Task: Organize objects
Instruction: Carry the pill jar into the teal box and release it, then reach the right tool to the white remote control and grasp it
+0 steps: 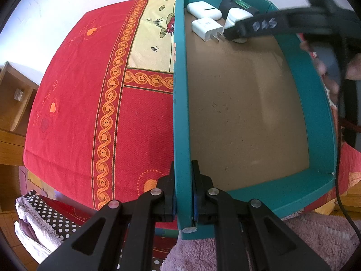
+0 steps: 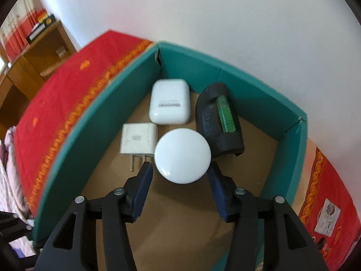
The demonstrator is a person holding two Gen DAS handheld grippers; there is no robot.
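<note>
Two claws: left gripper pinches the teal box wall, right gripper spread around a round white jar.

2 steep close wrist views, sharing box

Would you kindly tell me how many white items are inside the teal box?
3: an earbud case in the far corner, a plug adapter by the left wall, and a round white jar between the right tongs.
</note>
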